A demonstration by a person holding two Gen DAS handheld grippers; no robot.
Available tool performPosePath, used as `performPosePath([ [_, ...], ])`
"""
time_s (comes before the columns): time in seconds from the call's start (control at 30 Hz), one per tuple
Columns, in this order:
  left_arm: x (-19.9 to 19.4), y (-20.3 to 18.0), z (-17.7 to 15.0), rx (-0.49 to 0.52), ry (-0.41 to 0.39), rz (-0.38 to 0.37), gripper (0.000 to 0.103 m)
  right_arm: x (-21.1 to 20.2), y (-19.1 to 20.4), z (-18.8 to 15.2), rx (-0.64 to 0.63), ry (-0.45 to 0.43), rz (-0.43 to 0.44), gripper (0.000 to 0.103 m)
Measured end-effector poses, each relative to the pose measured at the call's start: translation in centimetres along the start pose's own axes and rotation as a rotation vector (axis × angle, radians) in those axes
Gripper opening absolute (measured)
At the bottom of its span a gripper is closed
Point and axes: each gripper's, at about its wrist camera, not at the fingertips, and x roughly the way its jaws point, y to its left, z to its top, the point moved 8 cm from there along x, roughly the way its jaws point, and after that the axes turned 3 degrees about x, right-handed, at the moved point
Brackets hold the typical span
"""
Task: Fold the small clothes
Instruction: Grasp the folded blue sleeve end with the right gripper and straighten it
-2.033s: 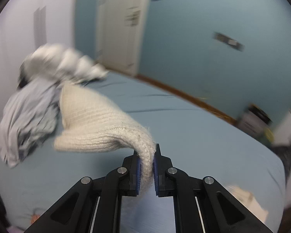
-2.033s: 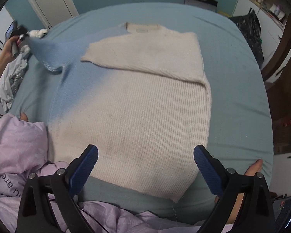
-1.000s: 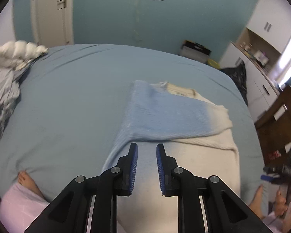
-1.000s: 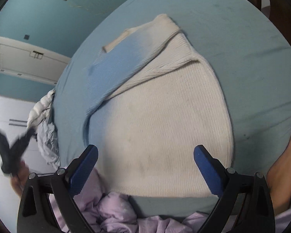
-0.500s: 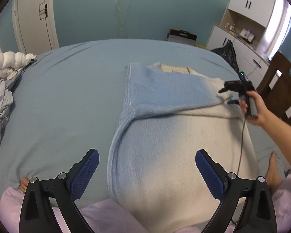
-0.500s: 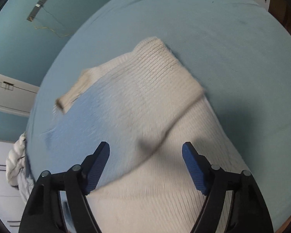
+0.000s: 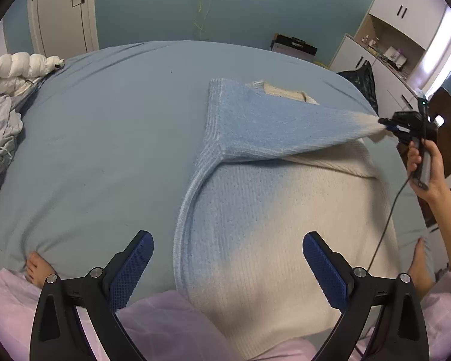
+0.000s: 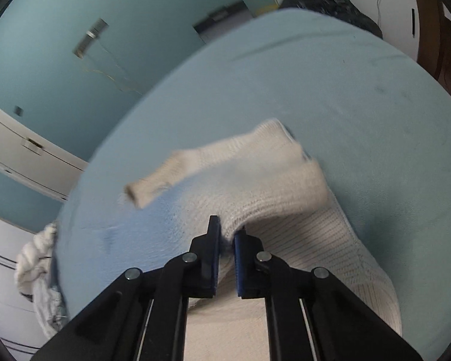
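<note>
A cream knit sweater [image 7: 270, 210] with a blue-tinted left half lies flat on the blue bed sheet [image 7: 105, 138]. One sleeve [image 7: 279, 126] is folded across the chest. My left gripper [image 7: 228, 258] hangs open over the sweater's lower body, with nothing between its pads. At the right of the left wrist view, a hand holds my right gripper [image 7: 389, 126], which is shut on the sleeve's cream end and pulls it taut off the sweater. In the right wrist view the right gripper [image 8: 227, 234] pinches the knit sleeve [image 8: 255, 174] between its pads.
A pile of grey clothes [image 7: 3, 114] and a white quilt [image 7: 18, 66] lie at the bed's left edge. Lilac fabric [image 7: 165, 325] and bare feet [image 7: 34, 267] are at the near edge. A black bag [image 7: 360, 81], white cupboards and a wooden chair [image 7: 448, 138] stand to the right.
My left gripper let go of the sleeve, opened wide and sank over the sweater's body. My right gripper swung to the folded sleeve's end and closed on it.
</note>
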Motion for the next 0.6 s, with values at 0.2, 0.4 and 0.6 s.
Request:
performPosePath([
  [0.2,-0.2,-0.6,0.1,0.045,0.000,0.020,0.101,-0.1,-6.3,-3.9,-0.156,-0.013,-0.273,0.038],
  [0.4,0.8,-0.6,0.2,0.042,0.032,0.026,0.101,-1.5,-10.7,-4.6,-0.018,-0.097,-0.386,0.058],
  [0.6,1.1,-0.8,-0.2,0.051,0.051,0.028,0.101,-2.3,-5.9,-0.6,0.006,-0.164,-0.245,0.088],
])
